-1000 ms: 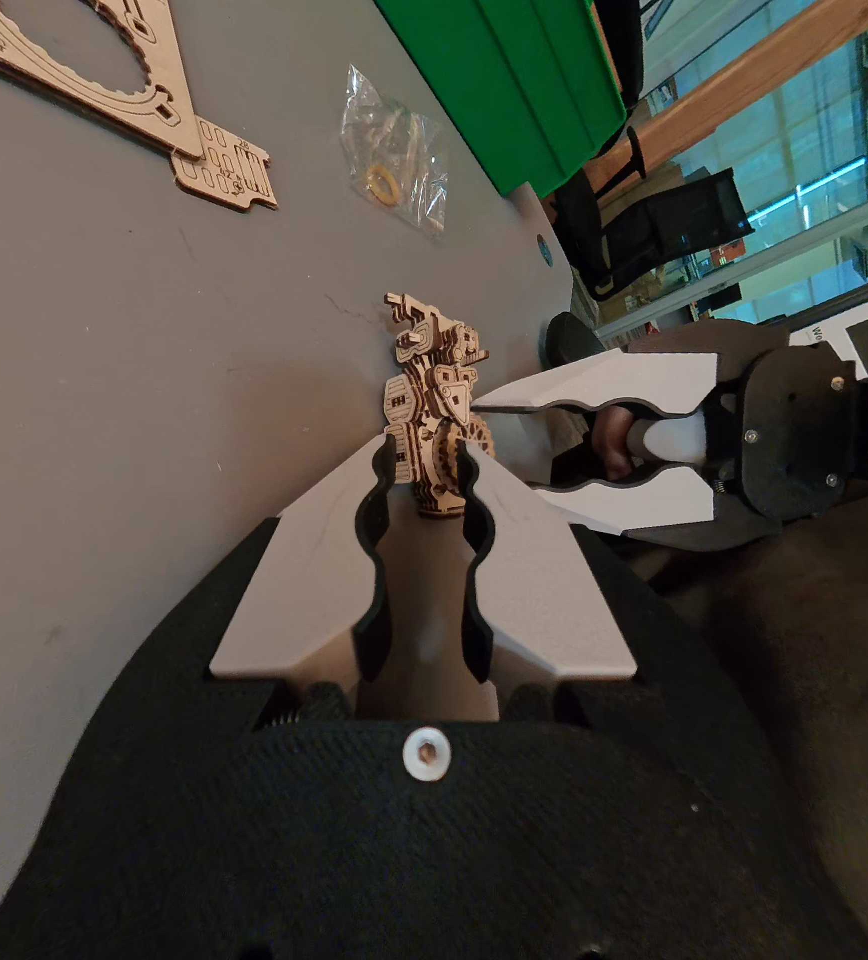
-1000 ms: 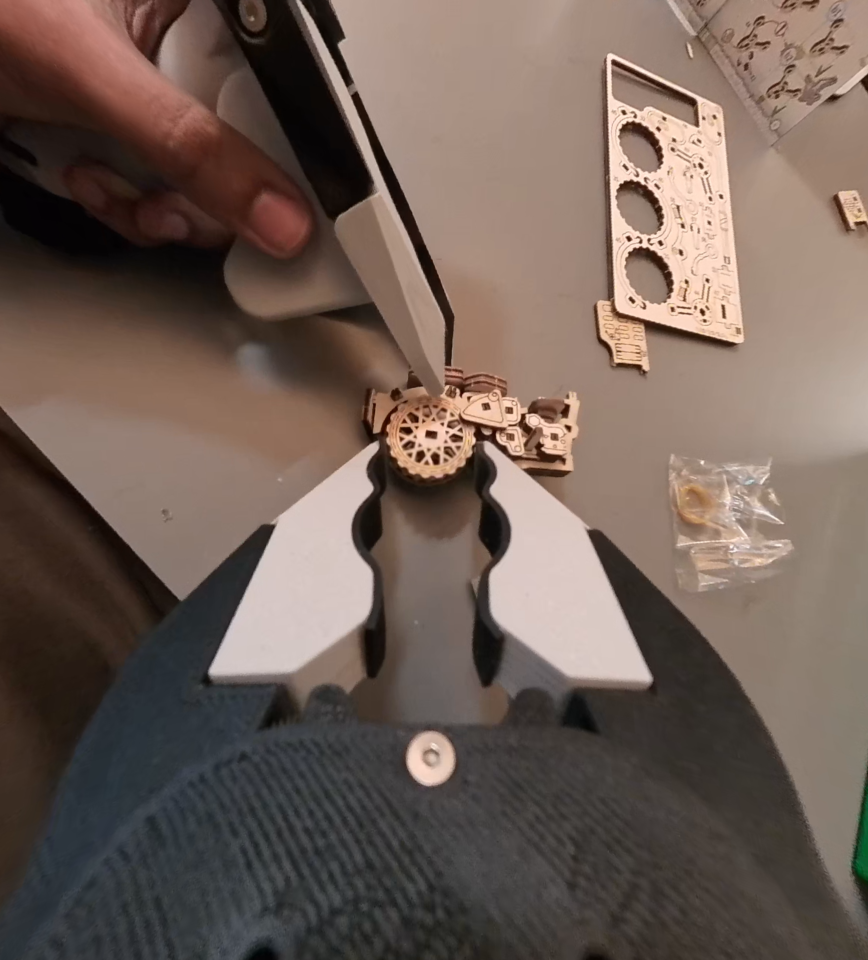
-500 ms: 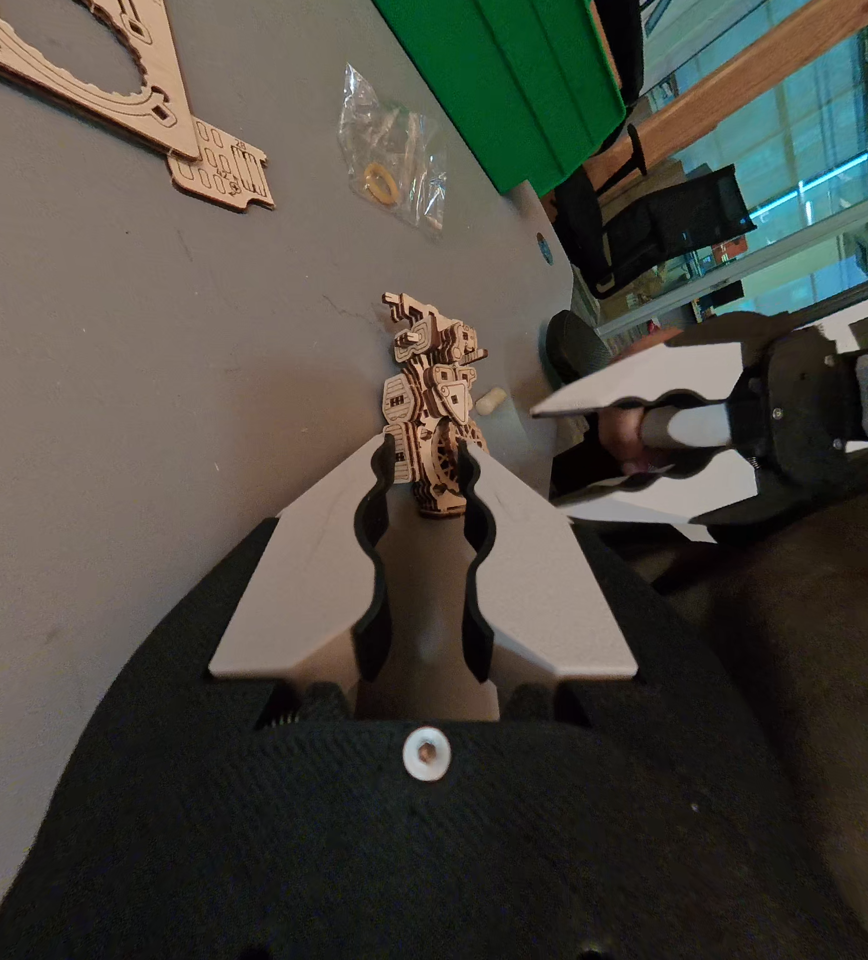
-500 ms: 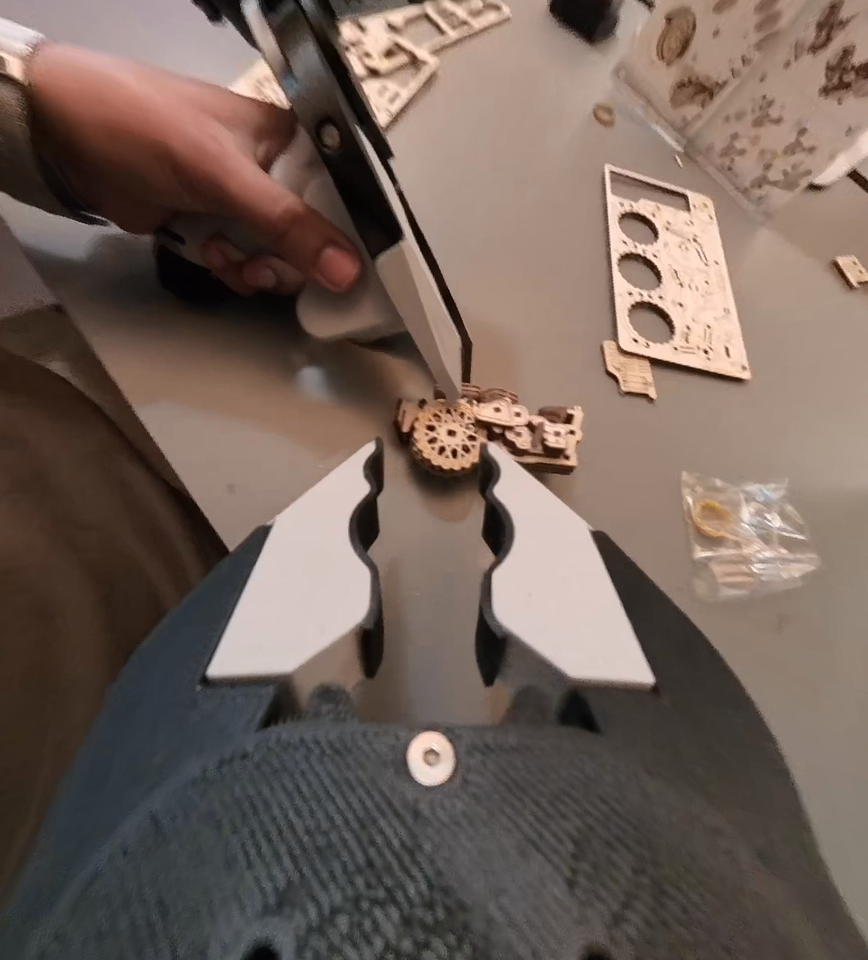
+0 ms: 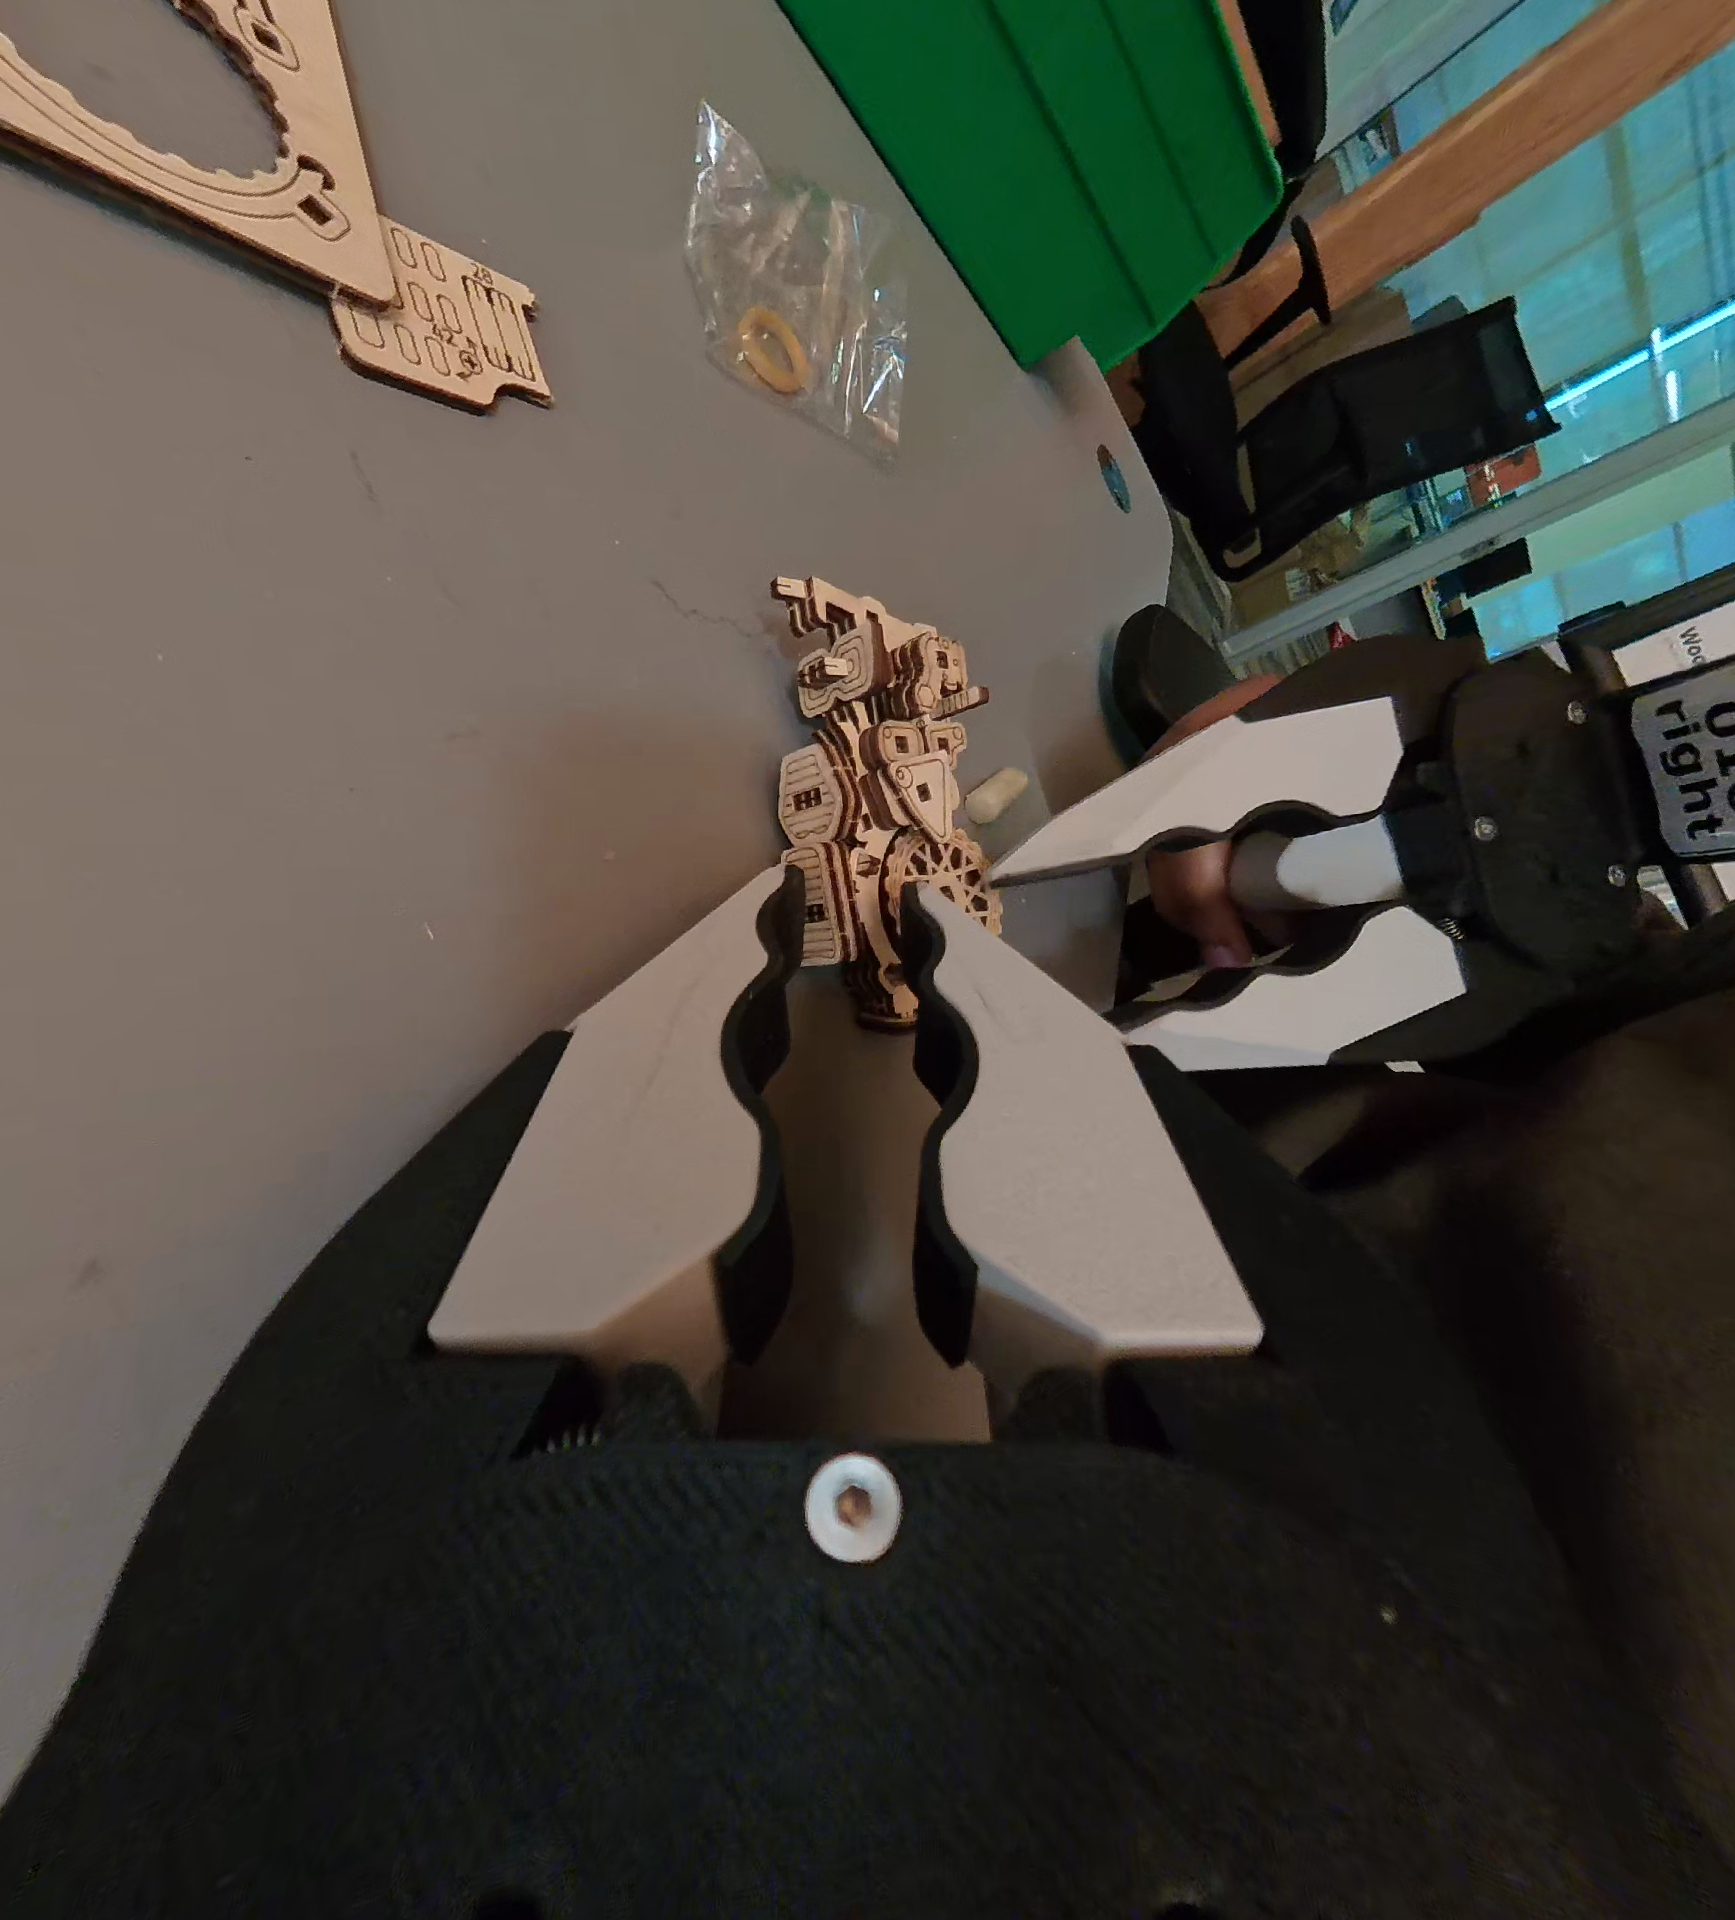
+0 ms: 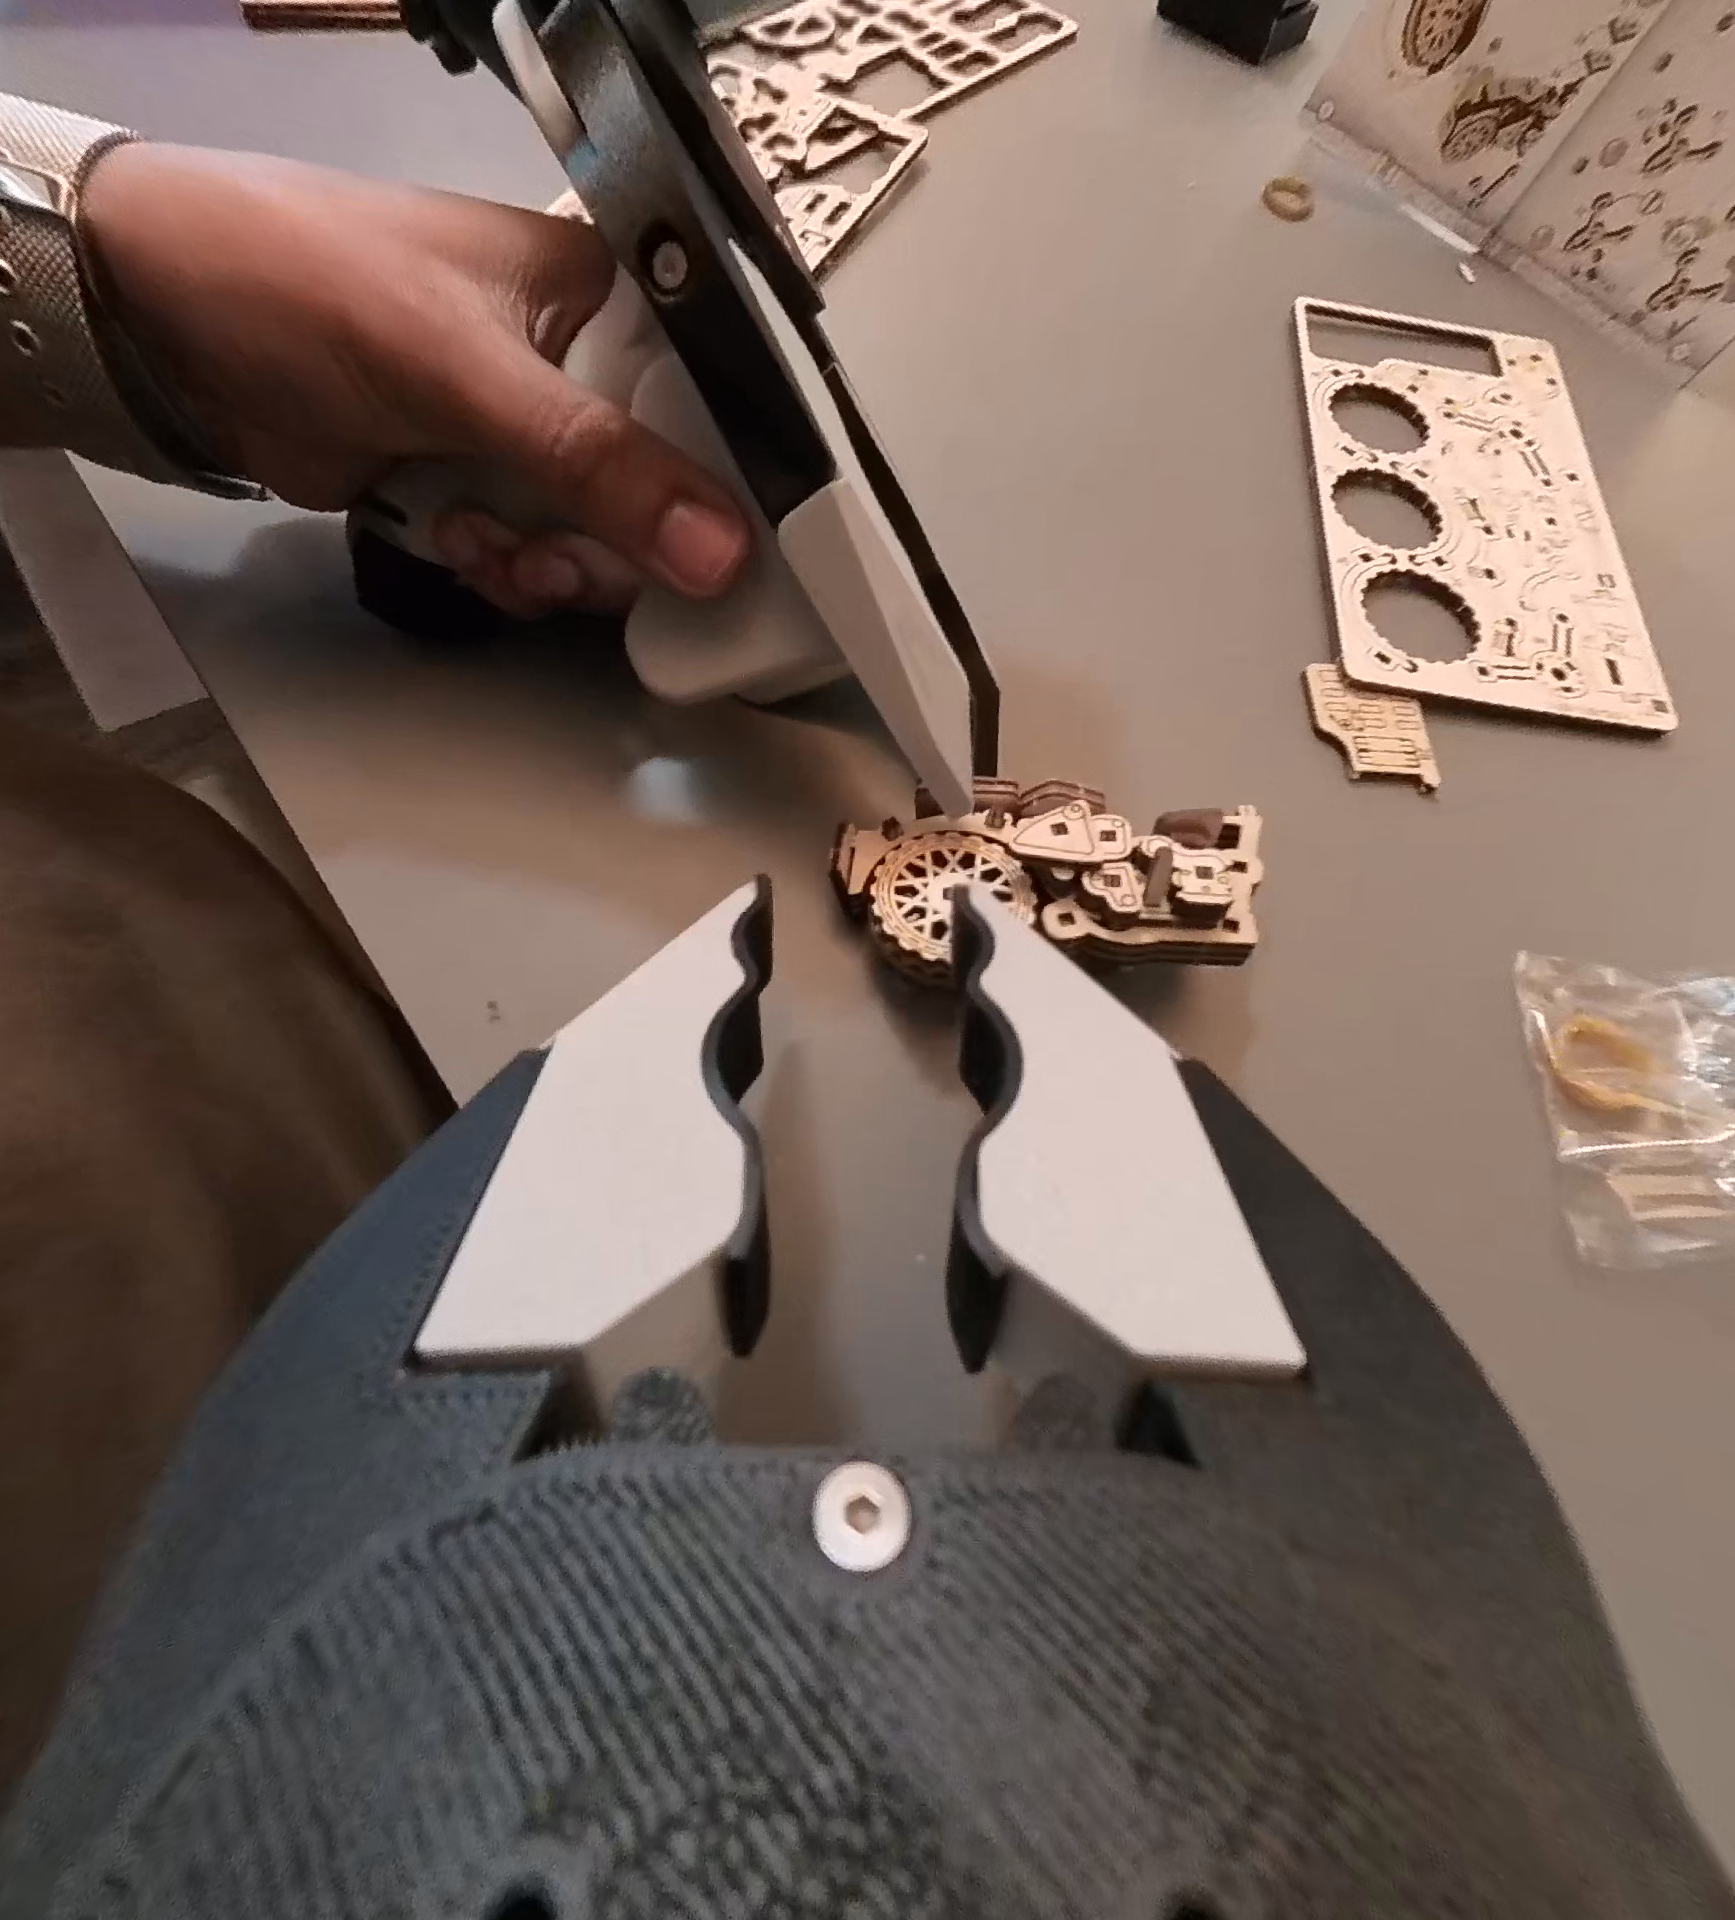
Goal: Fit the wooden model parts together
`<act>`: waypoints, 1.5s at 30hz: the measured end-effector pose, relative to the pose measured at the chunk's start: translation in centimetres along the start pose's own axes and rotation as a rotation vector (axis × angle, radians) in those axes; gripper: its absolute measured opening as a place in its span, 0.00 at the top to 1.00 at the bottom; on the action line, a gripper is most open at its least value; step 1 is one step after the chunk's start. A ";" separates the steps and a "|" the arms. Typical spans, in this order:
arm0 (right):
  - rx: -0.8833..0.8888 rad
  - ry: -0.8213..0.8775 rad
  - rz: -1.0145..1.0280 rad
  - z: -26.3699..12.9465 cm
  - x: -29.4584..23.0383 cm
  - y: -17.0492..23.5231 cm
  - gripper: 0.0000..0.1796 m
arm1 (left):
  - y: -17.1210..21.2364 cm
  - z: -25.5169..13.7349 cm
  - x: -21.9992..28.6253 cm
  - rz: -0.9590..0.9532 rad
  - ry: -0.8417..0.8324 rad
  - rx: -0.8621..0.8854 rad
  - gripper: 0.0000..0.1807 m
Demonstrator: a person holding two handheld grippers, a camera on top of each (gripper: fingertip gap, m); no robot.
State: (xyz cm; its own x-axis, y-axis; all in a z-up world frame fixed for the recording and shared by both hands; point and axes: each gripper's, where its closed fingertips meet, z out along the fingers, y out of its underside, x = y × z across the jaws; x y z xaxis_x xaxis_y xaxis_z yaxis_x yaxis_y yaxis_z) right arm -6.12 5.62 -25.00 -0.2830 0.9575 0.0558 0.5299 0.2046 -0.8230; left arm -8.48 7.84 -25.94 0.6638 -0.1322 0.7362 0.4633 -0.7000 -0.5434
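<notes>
The wooden model (image 5: 873,769) lies on its side on the grey table (image 5: 219,727), with a spoked wheel (image 6: 930,888) on its near end. My left gripper (image 5: 850,904) is shut on the wheel end of the model. It also shows in the right wrist view (image 6: 956,800), held by a hand, tips down on the model (image 6: 1102,873). My right gripper (image 6: 861,904) is open and empty, just in front of the wheel. In the left wrist view the right gripper (image 5: 1060,951) comes in from the right, its upper fingertip close to the wheel (image 5: 946,883).
A wooden parts sheet with three round holes (image 6: 1476,520) and a small loose panel (image 6: 1377,727) lie past the model. A plastic bag holding a rubber band (image 6: 1694,1101) is at the right. More sheets (image 6: 821,114) lie at the back. A green bin (image 5: 1029,156) stands beyond the bag. Left and right tips are no more than a few centimetres apart.
My right gripper, whose fingers were around the wheel, has drawn back from it and stands open a little off to the side. My left gripper keeps its hold on the model.
</notes>
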 end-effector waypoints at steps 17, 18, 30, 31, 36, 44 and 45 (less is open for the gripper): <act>0.016 -0.017 -0.014 -0.1 -0.5 0.0 0.81 | 0.1 0.1 0.2 0.010 0.001 -0.003 0.90; 0.011 -0.015 -0.015 -0.1 -0.4 0.0 0.81 | 0.1 0.1 0.2 0.013 -0.002 -0.005 0.90; -0.010 -0.024 -0.006 0.2 -0.4 0.5 0.80 | 0.1 0.2 0.1 0.021 -0.012 -0.009 0.91; -0.011 -0.023 -0.009 0.3 -0.4 0.5 0.80 | 0.2 0.2 0.2 0.021 -0.011 -0.009 0.91; -0.014 -0.025 -0.008 0.3 -0.4 0.5 0.80 | 0.2 0.3 0.2 0.021 -0.011 -0.009 0.91; -0.015 -0.028 -0.001 0.2 -0.5 0.5 0.80 | 0.2 0.3 0.2 0.022 -0.013 -0.011 0.91; -0.004 -0.028 0.012 0.1 -0.4 0.3 0.80 | 0.2 0.3 0.2 0.022 -0.013 -0.010 0.91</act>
State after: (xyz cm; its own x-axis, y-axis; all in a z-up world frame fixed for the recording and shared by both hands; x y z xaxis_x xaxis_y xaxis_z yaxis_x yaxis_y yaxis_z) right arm -5.89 5.31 -25.33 -0.2994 0.9537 0.0299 0.5362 0.1941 -0.8214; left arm -8.10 7.88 -26.01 0.6812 -0.1387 0.7188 0.4424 -0.7044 -0.5551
